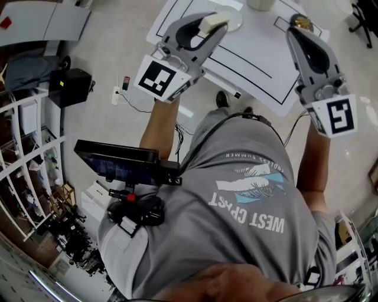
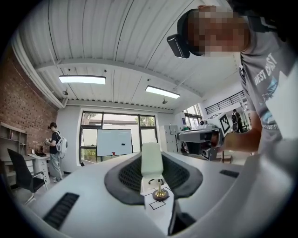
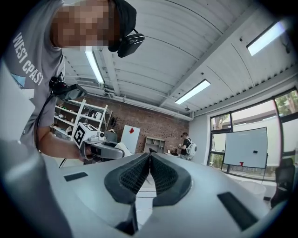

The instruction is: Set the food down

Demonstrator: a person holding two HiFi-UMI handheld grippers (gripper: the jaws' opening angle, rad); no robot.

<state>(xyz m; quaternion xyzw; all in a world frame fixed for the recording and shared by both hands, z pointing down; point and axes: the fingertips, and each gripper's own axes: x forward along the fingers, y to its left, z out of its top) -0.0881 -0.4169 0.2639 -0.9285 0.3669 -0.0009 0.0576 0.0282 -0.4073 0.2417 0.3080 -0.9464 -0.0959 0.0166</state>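
A pale cream block of food (image 1: 212, 22) sits between the jaws of my left gripper (image 1: 216, 23), which is shut on it above a white plate (image 1: 233, 22) on the white table (image 1: 260, 65). In the left gripper view the food block (image 2: 151, 157) stands upright in the left gripper (image 2: 152, 162), with a small brass piece (image 2: 160, 194) on a marked square below. My right gripper (image 1: 299, 28) hovers at the table's right side next to that brass piece (image 1: 305, 23). In the right gripper view the right gripper (image 3: 149, 157) is shut with nothing between its pads.
Black outlined rectangles are drawn on the table (image 2: 153, 204). A white cup (image 1: 260, 4) stands at the far edge. A person with a backpack (image 2: 56, 148) stands by desks far off. Shelves (image 1: 29, 171) and a black box (image 1: 69, 85) are on the floor to my left.
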